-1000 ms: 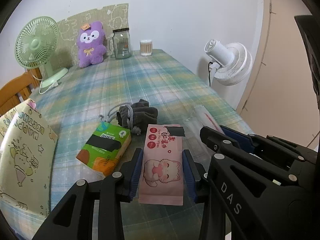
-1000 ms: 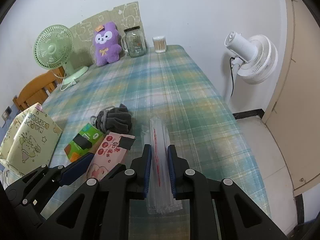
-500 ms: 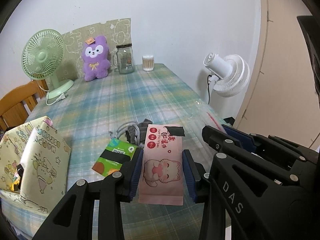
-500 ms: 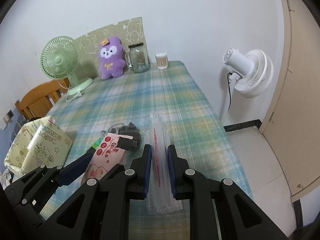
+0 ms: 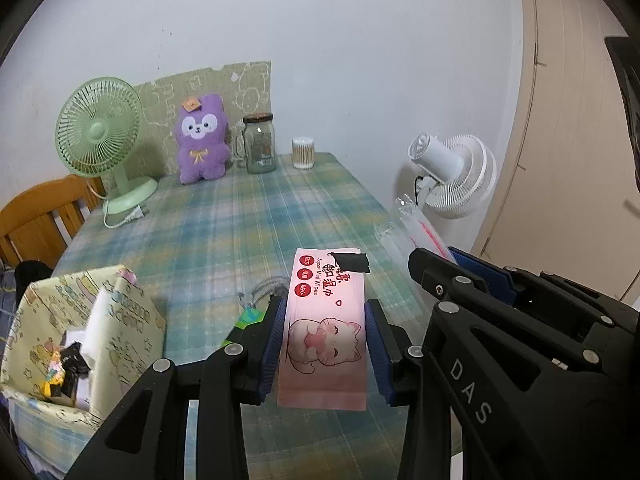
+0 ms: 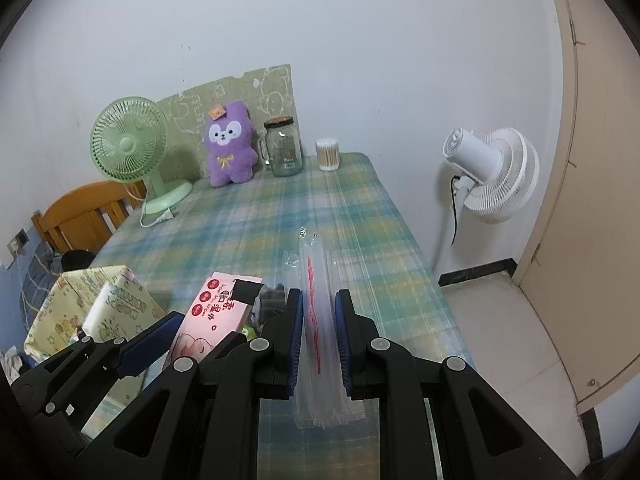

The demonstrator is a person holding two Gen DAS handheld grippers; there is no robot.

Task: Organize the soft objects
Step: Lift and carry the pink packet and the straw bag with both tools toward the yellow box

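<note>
1. Plainly, the left gripper (image 5: 325,344) is clamped on a pink pack of wet wipes (image 5: 326,320), its blue pads pressing the pack's two long sides; the pack's long axis runs straight out along the fingers, and it hangs clear above the table.
2. Just beside it, the right gripper (image 6: 318,344) is closed nearly as narrow as it goes on a clear plastic sleeve with a red stripe (image 6: 318,300), apparently a pack of straws. That too lies lengthwise between the pads, its far end poking out ahead and its near end hanging below the jaws.
3. Both held things are off the plaid tablecloth (image 5: 240,220), side by side, each pointing away from the person toward the far wall.
4. Below them on the cloth, partly hidden by the wipes, lie a grey drawstring pouch (image 6: 272,300) and a sliver of a green packet (image 5: 248,316).
5. The relation that matters, as I judge it: the open yellow patterned fabric box (image 5: 132,320) sits at the near left edge, to the left of both grippers. The left hand is the nearer; the right would have to cross over or wait.
6. At the far end stand a purple plush (image 5: 202,140), a green desk fan (image 5: 100,128), a glass jar (image 5: 260,144) and a tub of cotton swabs (image 5: 303,153), well apart from the action.
</note>
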